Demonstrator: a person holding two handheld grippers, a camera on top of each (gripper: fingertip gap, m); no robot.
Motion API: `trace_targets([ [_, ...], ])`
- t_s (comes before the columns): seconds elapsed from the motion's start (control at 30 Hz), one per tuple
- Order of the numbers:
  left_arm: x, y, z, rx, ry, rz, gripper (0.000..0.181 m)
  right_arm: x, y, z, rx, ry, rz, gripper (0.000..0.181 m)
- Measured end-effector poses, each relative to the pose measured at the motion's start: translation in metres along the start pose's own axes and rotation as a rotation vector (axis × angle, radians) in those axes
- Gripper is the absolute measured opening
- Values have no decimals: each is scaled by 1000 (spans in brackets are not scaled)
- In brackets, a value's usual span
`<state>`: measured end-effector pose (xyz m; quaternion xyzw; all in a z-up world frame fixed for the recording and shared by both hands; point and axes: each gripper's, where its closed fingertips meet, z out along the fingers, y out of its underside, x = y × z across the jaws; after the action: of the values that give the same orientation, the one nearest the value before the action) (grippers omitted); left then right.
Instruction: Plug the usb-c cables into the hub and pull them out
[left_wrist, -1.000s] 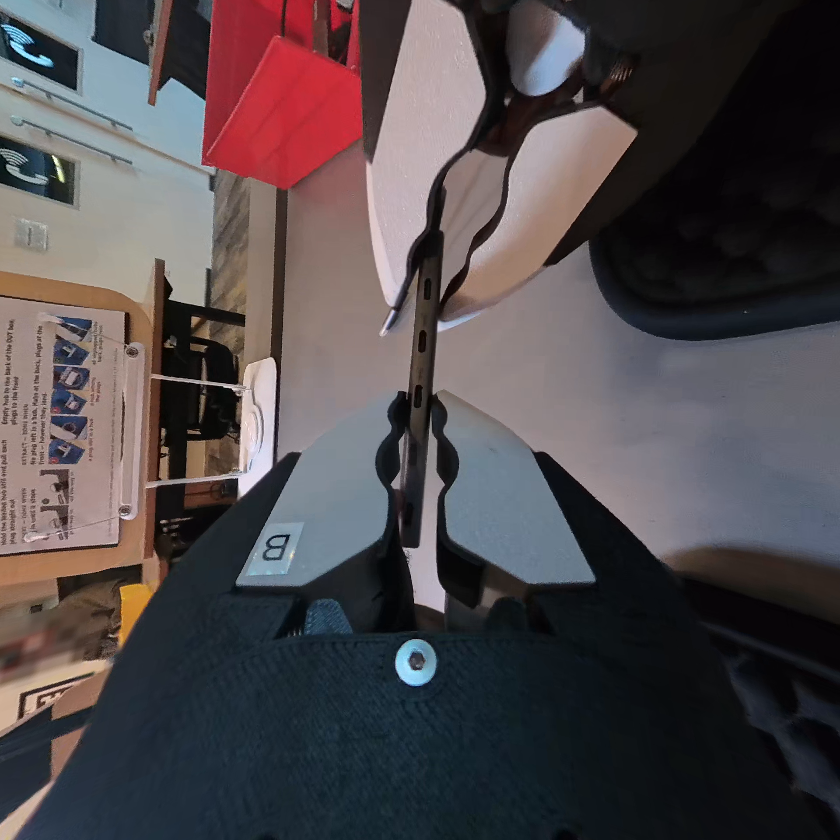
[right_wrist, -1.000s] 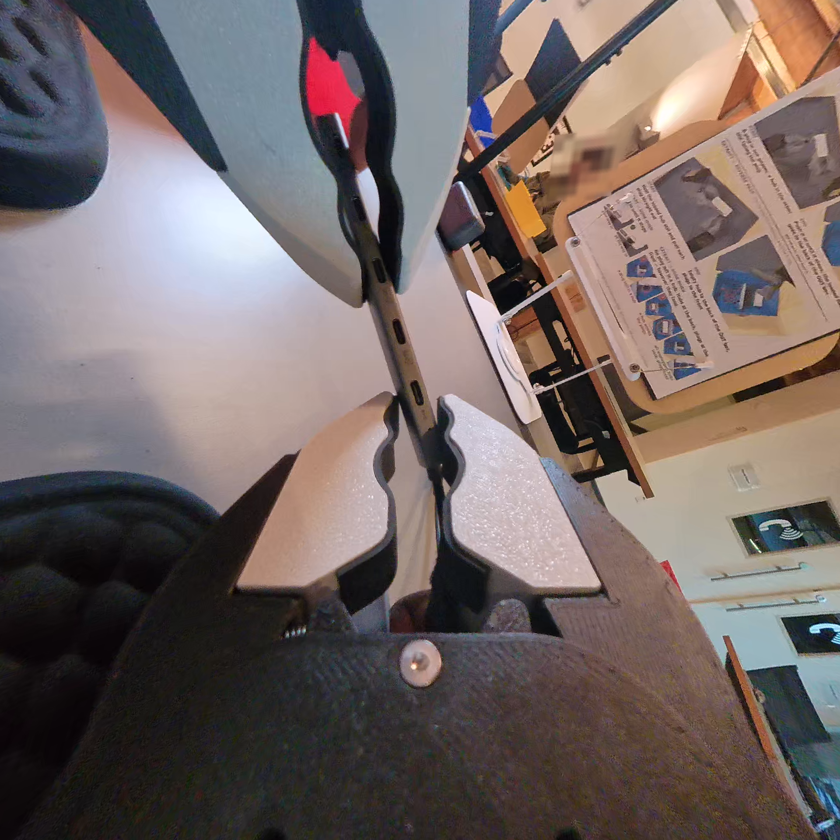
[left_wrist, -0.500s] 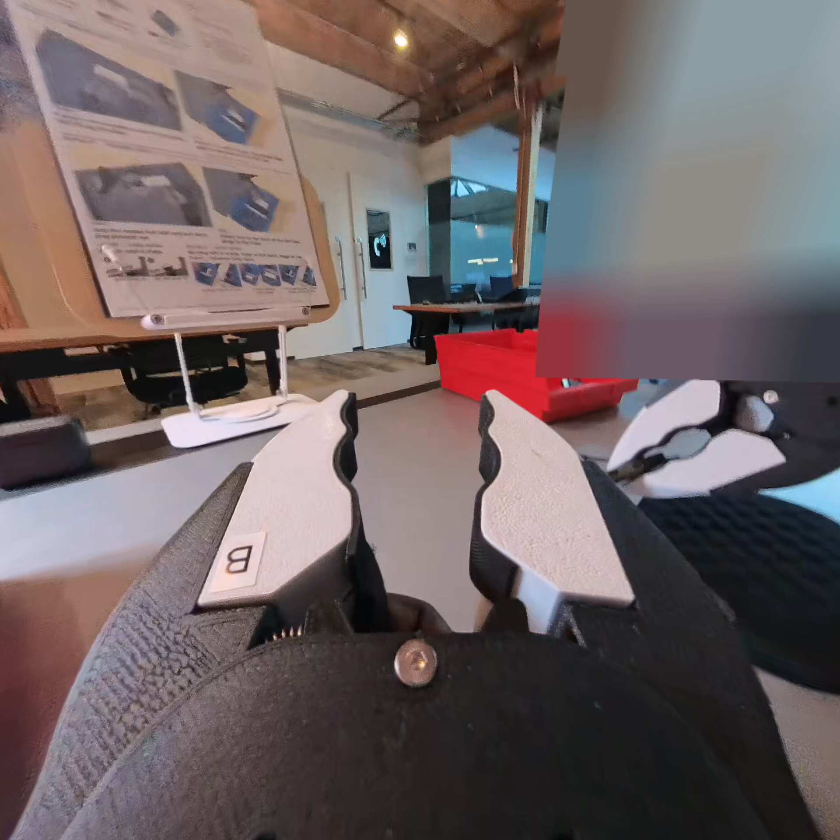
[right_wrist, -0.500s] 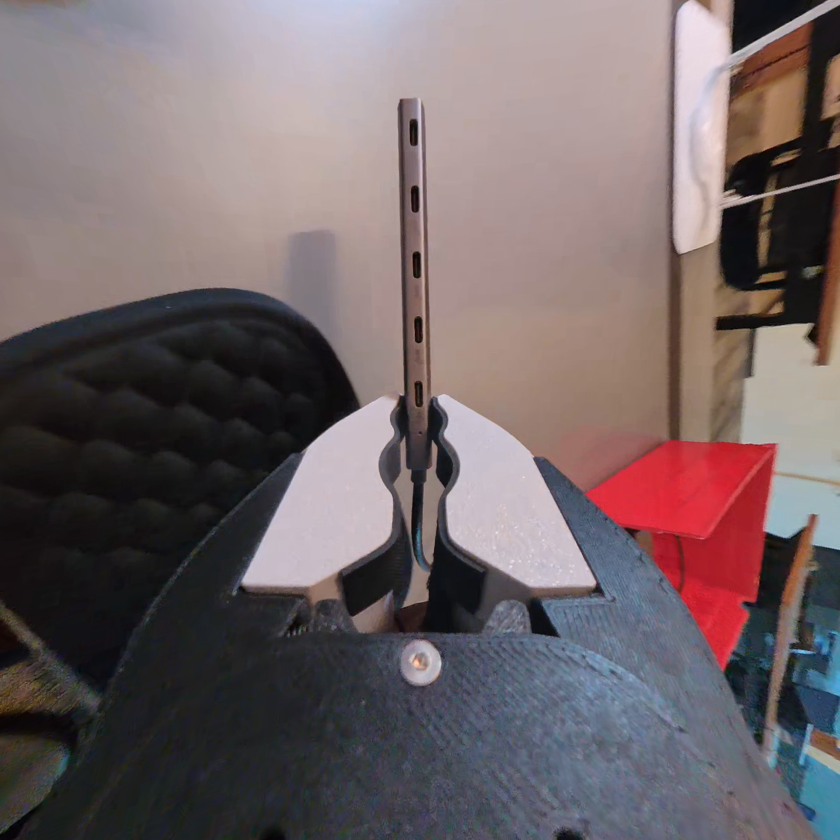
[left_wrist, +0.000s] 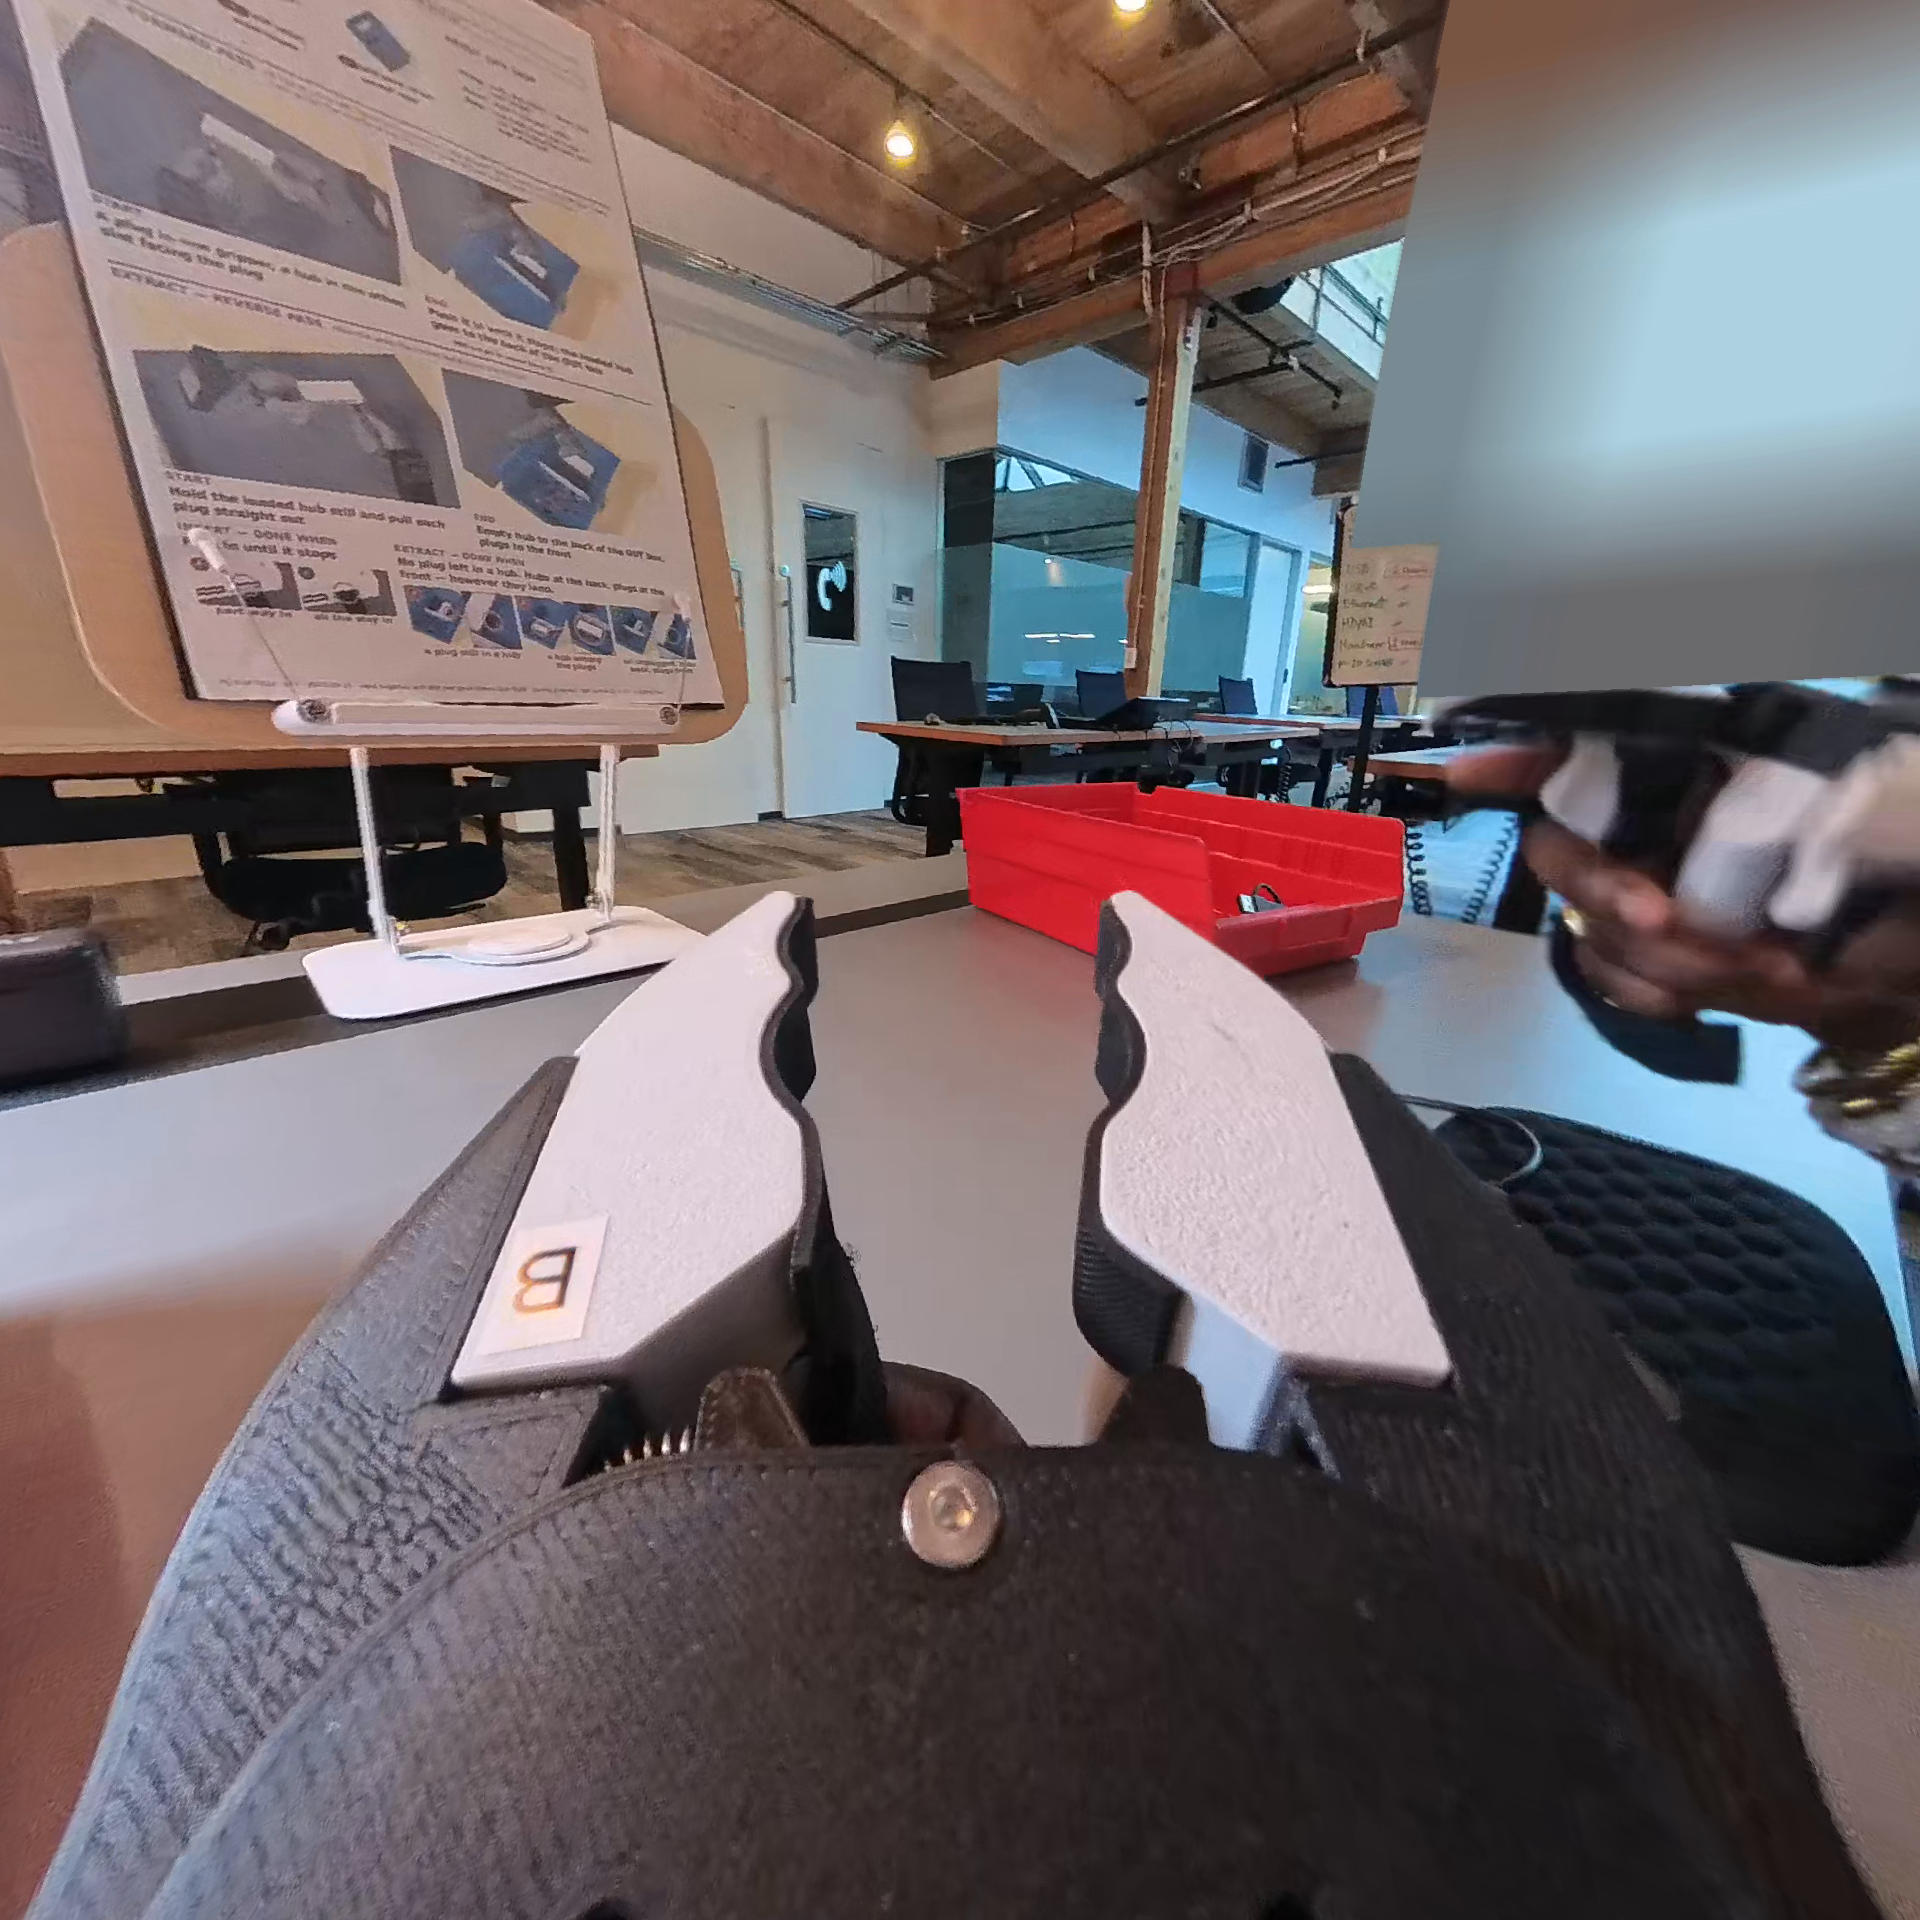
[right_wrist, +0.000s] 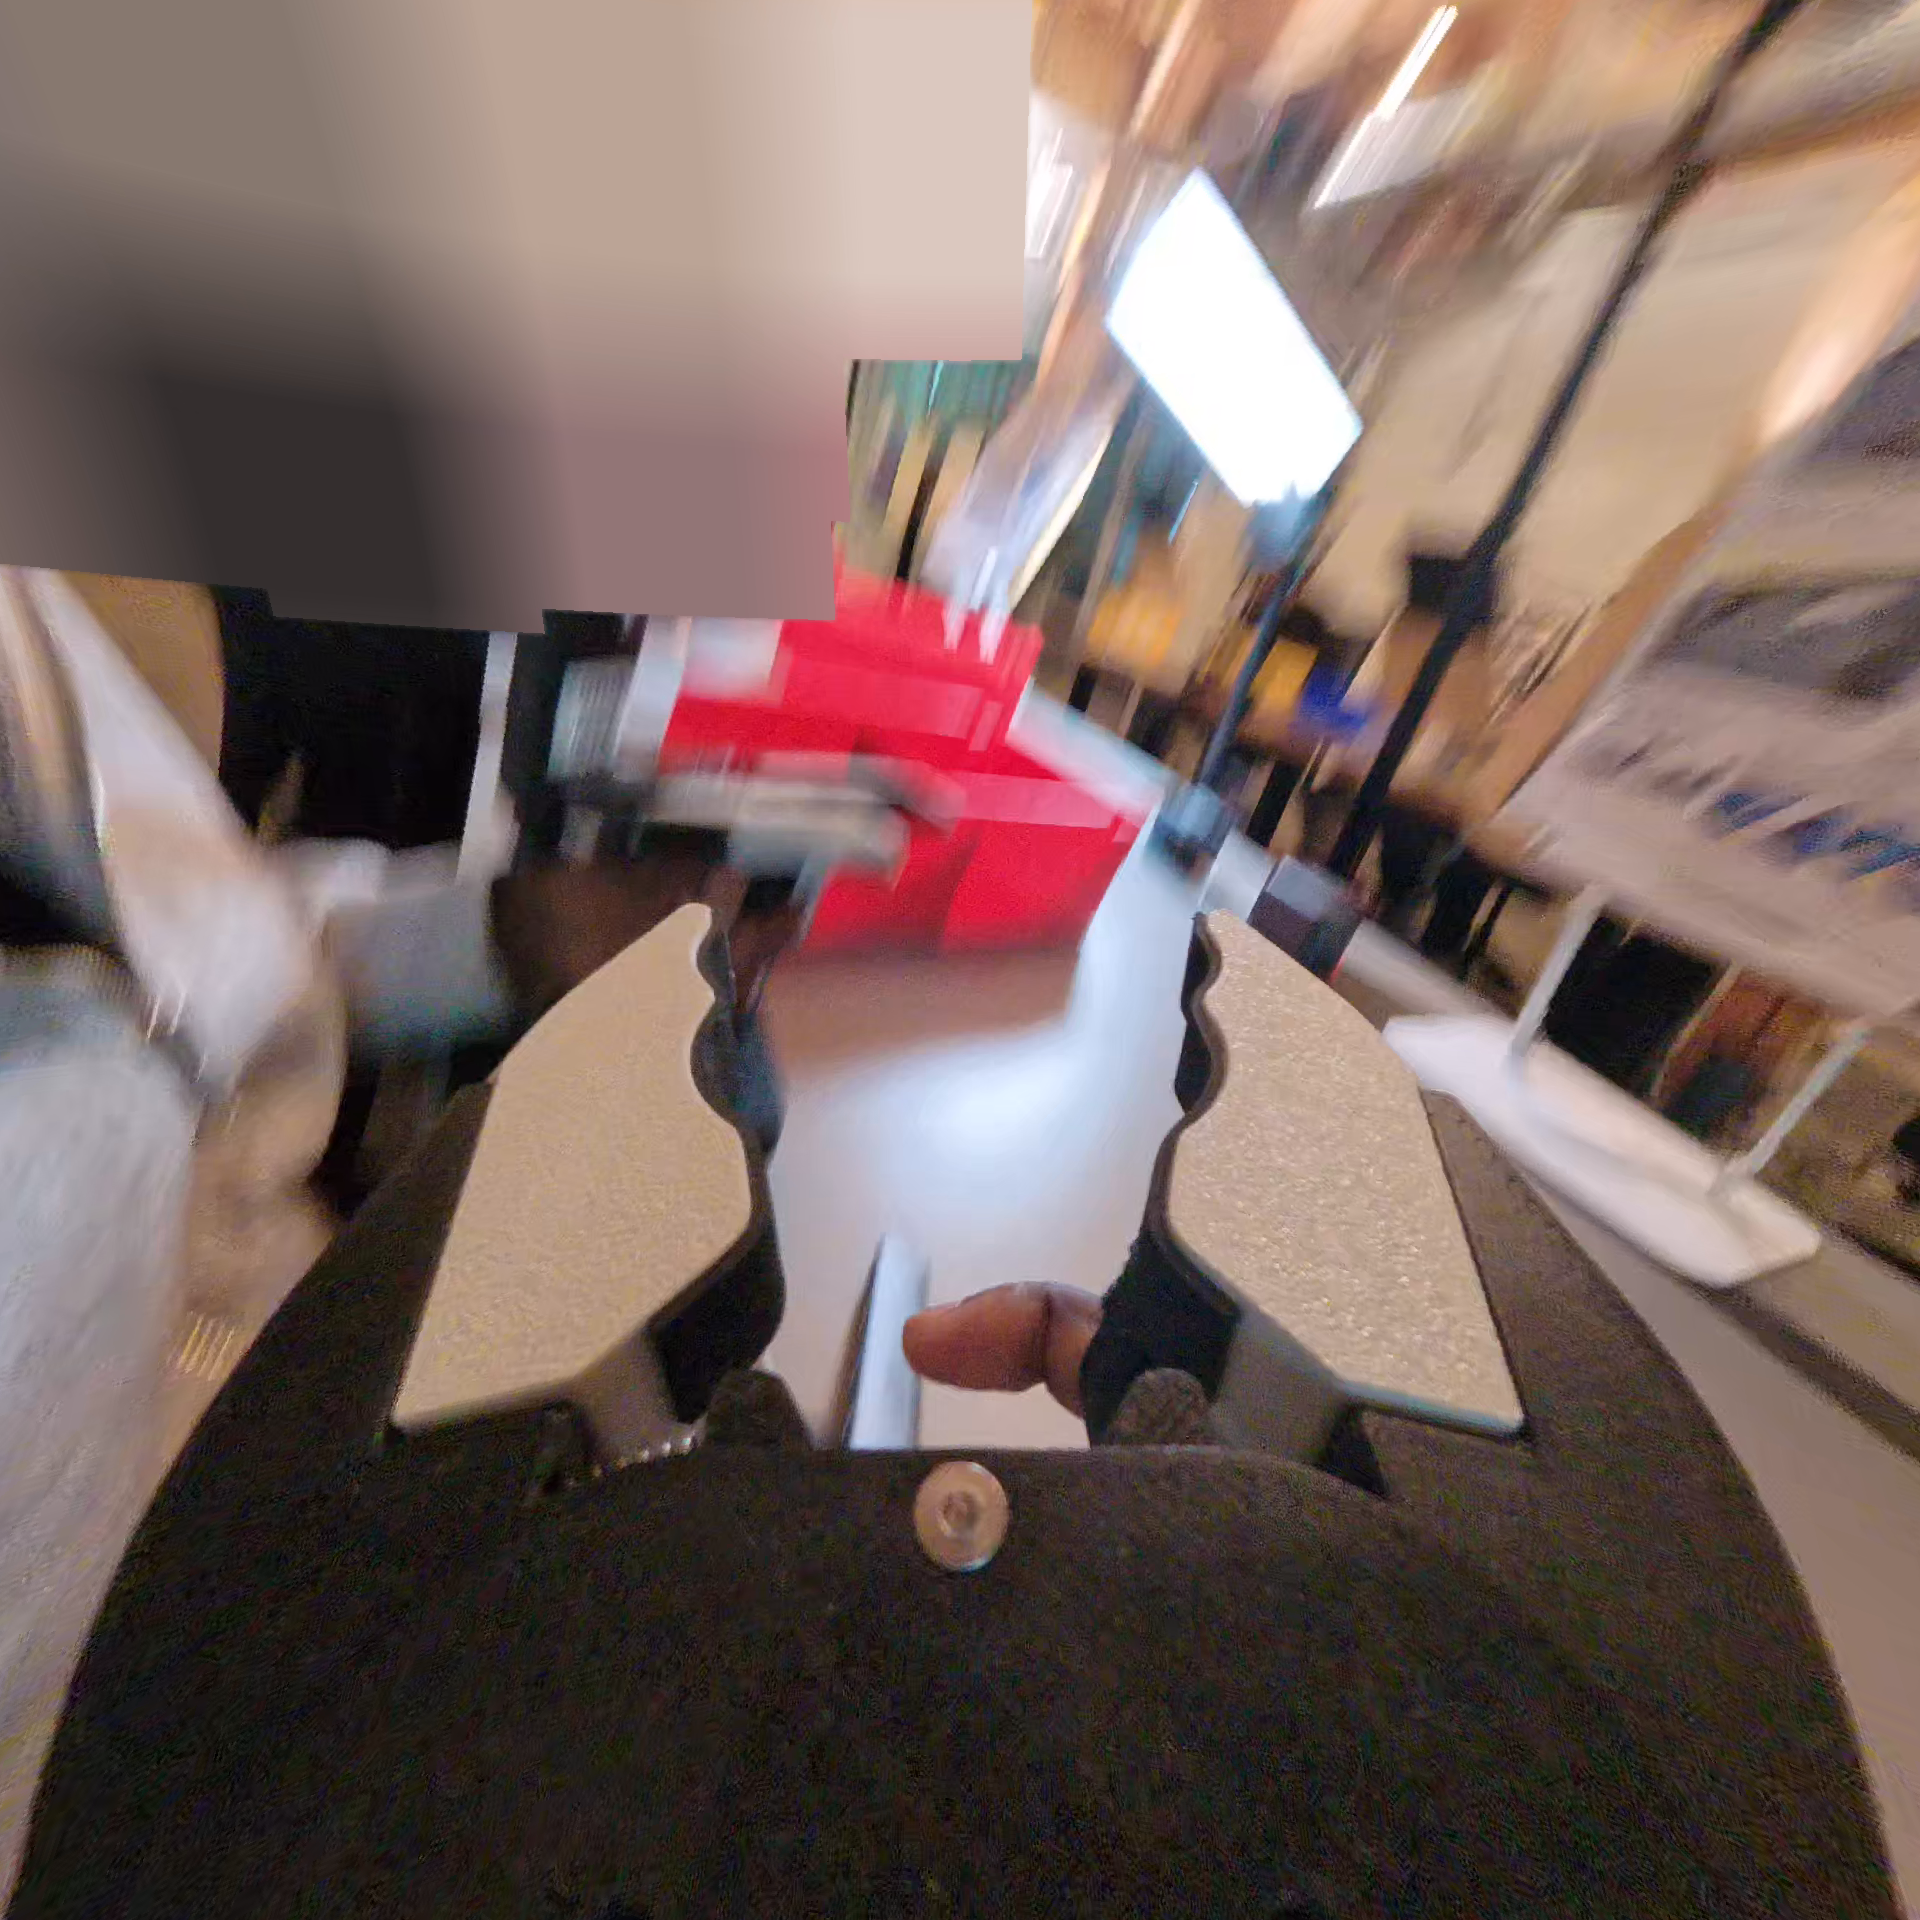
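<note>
Two hand-held grippers are showing spread jaws with nothing between the fingers. Left gripper (left_wrist: 951, 997) is hovering level over the grey table (left_wrist: 312, 1153), its white fingers standing apart. Right gripper (right_wrist: 951, 1023) is also standing wide apart; its view is heavily motion-blurred. In the gap near its base, a slim grey bar-shaped object (right_wrist: 883, 1340) is lying lengthwise with a fingertip (right_wrist: 987, 1335) touching its right side. Blur is preventing a firm identification of this object as the hub; no cable can be identified in either view.

In the left wrist view, the right gripper (left_wrist: 1714, 821) is appearing at the right edge, held in a hand (left_wrist: 1652, 935), blurred, above a black honeycomb-textured pad (left_wrist: 1683, 1247) lying on the table. A thin black wire loop (left_wrist: 1496, 1143) is resting on the pad's near edge.

Farther out, a red bin (left_wrist: 1174, 862) is sitting on the table ahead, holding a small dark item (left_wrist: 1262, 899). To the left, a white stand (left_wrist: 488, 935) is carrying an instruction sheet (left_wrist: 343, 343). A dark box (left_wrist: 52, 997) is sitting at the far left edge.

Beyond the table, office desks, chairs and glass partitions are standing under a wooden-beamed ceiling.
</note>
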<state>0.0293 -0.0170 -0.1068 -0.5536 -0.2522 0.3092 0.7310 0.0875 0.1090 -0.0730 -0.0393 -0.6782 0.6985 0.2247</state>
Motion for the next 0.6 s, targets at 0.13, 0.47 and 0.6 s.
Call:
trace_targets([
  [0.13, 5, 2, 1, -11, 10, 45, 52, 99, -25, -82, 755, 431, 325, 78],
  [0.47, 1, -32, -22, 21, 62, -53, 53, 138, -14, -156, 985, 739, 452, 59],
  [0.6, -42, -76, -57, -9, -14, -107, 55, 136, -14, -152, 980, 722, 464, 58],
])
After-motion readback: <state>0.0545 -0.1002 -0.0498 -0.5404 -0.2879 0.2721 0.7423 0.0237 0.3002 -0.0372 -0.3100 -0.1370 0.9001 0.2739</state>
